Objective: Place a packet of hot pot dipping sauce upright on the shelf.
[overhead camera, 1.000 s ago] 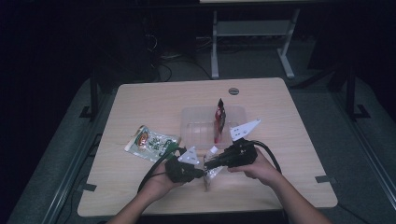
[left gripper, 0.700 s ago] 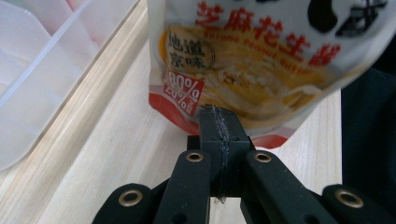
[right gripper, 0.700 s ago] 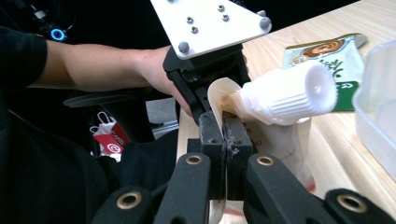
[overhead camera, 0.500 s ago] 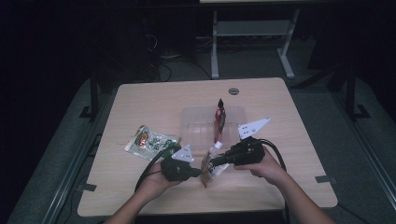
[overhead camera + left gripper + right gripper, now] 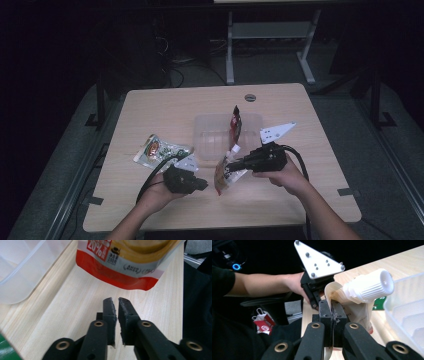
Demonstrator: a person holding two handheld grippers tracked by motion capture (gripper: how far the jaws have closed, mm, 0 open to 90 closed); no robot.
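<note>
Two claws work at the near edge of the tabletop (image 5: 165, 107), one in each hand. Nearest, the left claw (image 5: 115, 301) has just been opening: its jaws stand a narrow gap apart with nothing between them, and in its own view the red bottom seam of the spouted pouch (image 5: 125, 267) hangs just beyond the tips, off the wood. Compared with a second ago, when the two claws met at the pouch, the left claw (image 5: 202, 185) now sits apart to the left, so it appears to have let go. The right claw (image 5: 331, 308) is clamped on the pouch's upper edge just beside the white screw cap (image 5: 372, 285), and carries the pouch alone; from above, the pouch (image 5: 225, 177) dangles from the right claw (image 5: 232, 165) over the near middle of the tabletop. That likely means the handover is done, and the right hand is free to carry it toward the clear plastic tray (image 5: 212, 132) just beyond, where a red packet (image 5: 235, 125) stands upright. Left of the tray lies a green snack bag (image 5: 160, 150), untouched
</note>
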